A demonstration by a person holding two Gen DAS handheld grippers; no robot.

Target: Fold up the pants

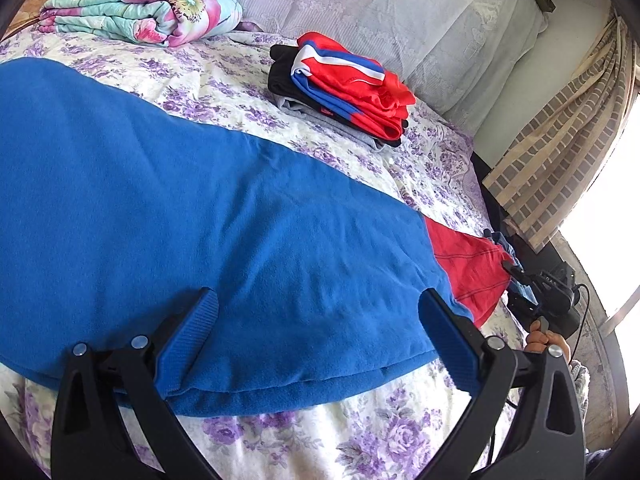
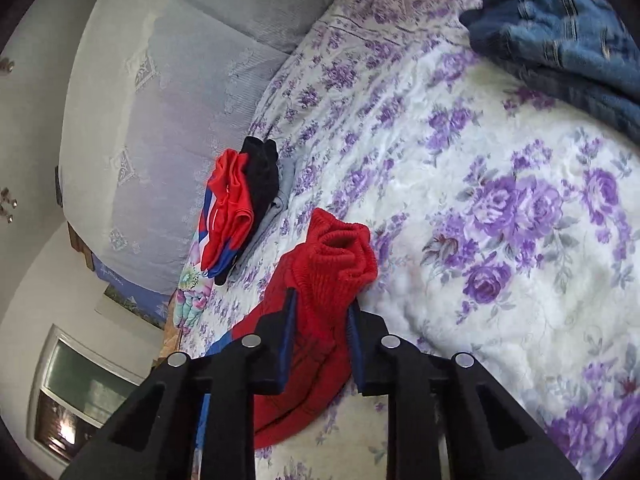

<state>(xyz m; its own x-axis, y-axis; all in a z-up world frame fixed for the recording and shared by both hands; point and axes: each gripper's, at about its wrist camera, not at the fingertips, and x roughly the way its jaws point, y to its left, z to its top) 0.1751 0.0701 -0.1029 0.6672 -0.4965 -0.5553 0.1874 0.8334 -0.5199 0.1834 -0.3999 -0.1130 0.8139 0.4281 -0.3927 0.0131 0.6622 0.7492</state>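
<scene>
Pinching the red cuff [image 2: 332,256], the right gripper [image 2: 322,308] has its fingers clamped on the knit; the left gripper [image 1: 316,320] stands apart over the pants [image 1: 180,200] along the bed's [image 1: 360,440] near edge. Carry the cuff across evenly, keeping the cloth taut.

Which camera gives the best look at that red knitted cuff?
The right wrist view: the red cuff sits bunched between the right gripper pads, ribbing clear. The left wrist view shows it only as a flat red end of the blue pants.
</scene>
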